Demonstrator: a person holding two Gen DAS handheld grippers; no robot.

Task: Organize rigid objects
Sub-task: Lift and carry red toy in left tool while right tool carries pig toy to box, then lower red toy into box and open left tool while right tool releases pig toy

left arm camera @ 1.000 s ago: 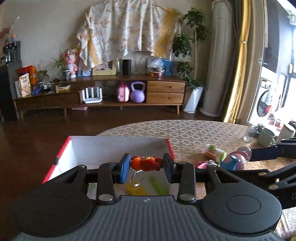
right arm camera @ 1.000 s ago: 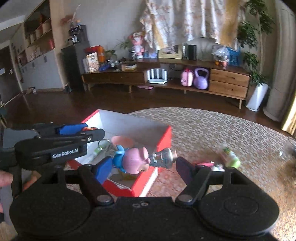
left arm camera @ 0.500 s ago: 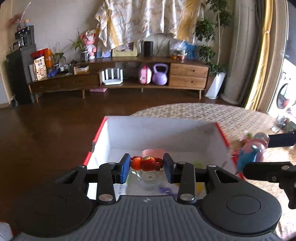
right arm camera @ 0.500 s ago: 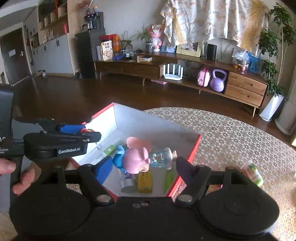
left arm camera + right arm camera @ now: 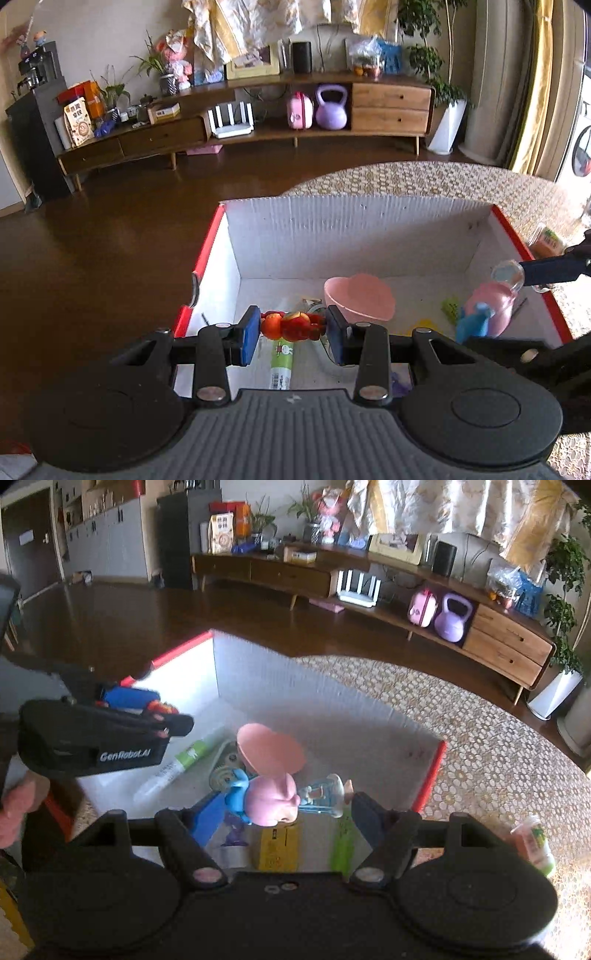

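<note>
Both hand-held grippers now hang over the box (image 5: 354, 229) rather than beside it: the left hand-held gripper (image 5: 291, 330) pinches a red figurine (image 5: 291, 326), the right hand-held gripper (image 5: 284, 805) a pink pig toy (image 5: 271, 799).

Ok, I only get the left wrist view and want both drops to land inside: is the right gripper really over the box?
Observer: Yes. The right wrist view shows the right gripper above the inside of the red-edged box, clamped on the pink pig toy.
Operator: What lies under it?
Observer: A yellow packet and a green tube lie on the box floor.
Operator: Is the grip square?
Observer: The toy's blue end meets one pad and its clear base meets the other.
</note>
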